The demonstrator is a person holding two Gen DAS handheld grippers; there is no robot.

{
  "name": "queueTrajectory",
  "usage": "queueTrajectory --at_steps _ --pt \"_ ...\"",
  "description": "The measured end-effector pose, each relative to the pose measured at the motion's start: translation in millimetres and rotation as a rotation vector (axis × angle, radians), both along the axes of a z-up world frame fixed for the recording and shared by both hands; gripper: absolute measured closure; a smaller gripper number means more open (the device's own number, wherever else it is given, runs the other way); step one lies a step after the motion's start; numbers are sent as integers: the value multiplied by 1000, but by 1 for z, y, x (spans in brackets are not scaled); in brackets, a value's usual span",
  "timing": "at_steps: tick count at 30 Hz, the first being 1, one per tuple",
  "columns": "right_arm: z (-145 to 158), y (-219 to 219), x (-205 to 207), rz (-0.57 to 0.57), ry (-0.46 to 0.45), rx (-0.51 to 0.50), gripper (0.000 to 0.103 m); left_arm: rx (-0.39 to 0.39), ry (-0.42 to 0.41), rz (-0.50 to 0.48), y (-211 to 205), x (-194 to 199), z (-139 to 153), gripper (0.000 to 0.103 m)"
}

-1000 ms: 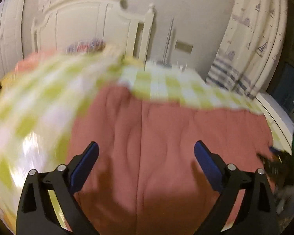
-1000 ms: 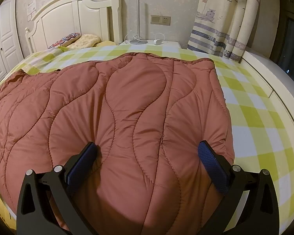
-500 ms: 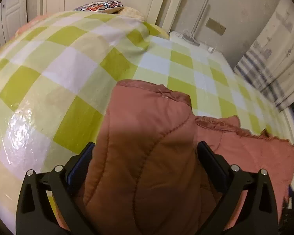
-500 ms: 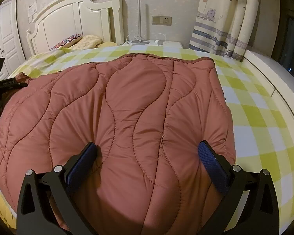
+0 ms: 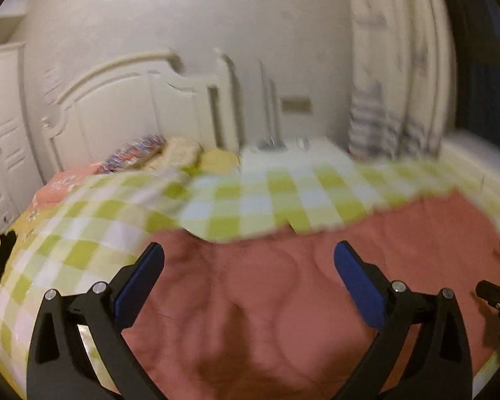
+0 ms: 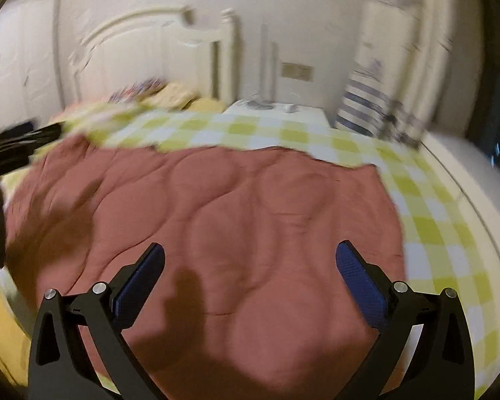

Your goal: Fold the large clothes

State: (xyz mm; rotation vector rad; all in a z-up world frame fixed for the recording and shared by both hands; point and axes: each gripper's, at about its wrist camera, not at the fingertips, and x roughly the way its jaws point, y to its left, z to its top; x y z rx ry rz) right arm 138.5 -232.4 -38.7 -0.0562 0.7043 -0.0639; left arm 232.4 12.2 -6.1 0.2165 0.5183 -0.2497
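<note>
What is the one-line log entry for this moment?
left gripper: open, empty | right gripper: open, empty | quilt: lying on bed | view: blurred

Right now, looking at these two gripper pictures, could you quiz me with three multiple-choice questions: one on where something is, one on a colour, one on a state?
1. Where does the quilted cover lie?
A. on the floor
B. spread on the checked bedsheet
C. hung on the headboard

2. What colour is the quilted cover?
A. reddish brown
B. navy
C. grey

3. How are the right gripper and left gripper?
A. both clamped on cloth
B. one open, one shut
C. both open, holding nothing

Answers:
1 B, checked sheet shows around its edges.
2 A, the whole top side is reddish brown in both views.
3 C, each pair of blue pads stands wide apart with only cover visible between.
</note>
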Motion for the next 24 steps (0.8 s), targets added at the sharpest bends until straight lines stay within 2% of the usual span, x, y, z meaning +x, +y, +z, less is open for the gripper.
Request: queueTrajectory --at_steps 2,4,6,11,14,16,19,21,22,24 --pt "-24 16 12 48 83 -51 5 56 110 22 -12 24 -36 2" --pt "-36 8 12 52 79 30 5 59 244 21 -14 48 -62 2" --pt "-30 -6 6 36 88 93 5 18 259 13 -10 54 -57 2" --pt "11 -64 -63 -24 -53 396 5 20 263 11 -9 57 -59 2" --pt "3 -93 -100 -93 -48 504 5 16 270 12 -8 54 -61 2" --pt "-18 -104 -121 -127 0 598 5 7 276 9 -7 53 -61 2" --pt "-44 -104 -132 -141 53 658 9 5 279 9 -6 54 -61 2" --pt "-54 -98 -123 -131 77 690 11 5 280 8 -5 54 -62 2" --pt "-57 -93 -116 -118 86 700 10 4 280 8 -5 54 -61 2" --pt "-54 -76 -118 -121 90 646 8 2 285 7 -5 55 -62 2"
